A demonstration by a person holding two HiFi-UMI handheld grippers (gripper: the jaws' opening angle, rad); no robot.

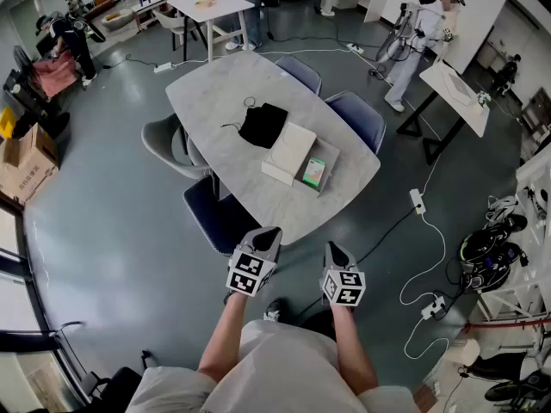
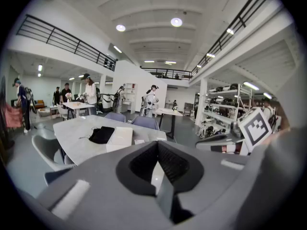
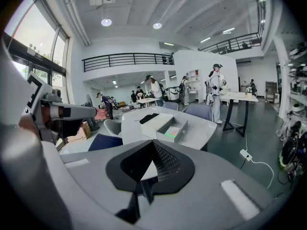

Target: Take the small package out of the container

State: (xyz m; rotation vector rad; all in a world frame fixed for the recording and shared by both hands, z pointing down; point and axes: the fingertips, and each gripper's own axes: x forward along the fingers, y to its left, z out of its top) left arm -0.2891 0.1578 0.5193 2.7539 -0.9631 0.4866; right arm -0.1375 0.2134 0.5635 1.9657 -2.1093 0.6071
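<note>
A small green package (image 1: 315, 172) lies in a shallow open container (image 1: 330, 156) on the near right part of the grey table (image 1: 215, 93). It also shows in the right gripper view as the package (image 3: 172, 132) in the container (image 3: 185, 126). A white box (image 1: 290, 151) lies against the container's left side. My left gripper (image 1: 263, 234) and right gripper (image 1: 334, 251) are held side by side in front of my body, short of the table's near edge. Both are shut and empty; the left gripper (image 2: 157, 150) and the right gripper (image 3: 152, 150) have their pads together.
A black pouch (image 1: 263, 124) with a cord lies mid-table beyond the white box. Blue and grey chairs (image 1: 220, 215) ring the table. White cables and a power strip (image 1: 417, 200) run over the floor at right. Several people work at other tables (image 1: 461, 93) farther off.
</note>
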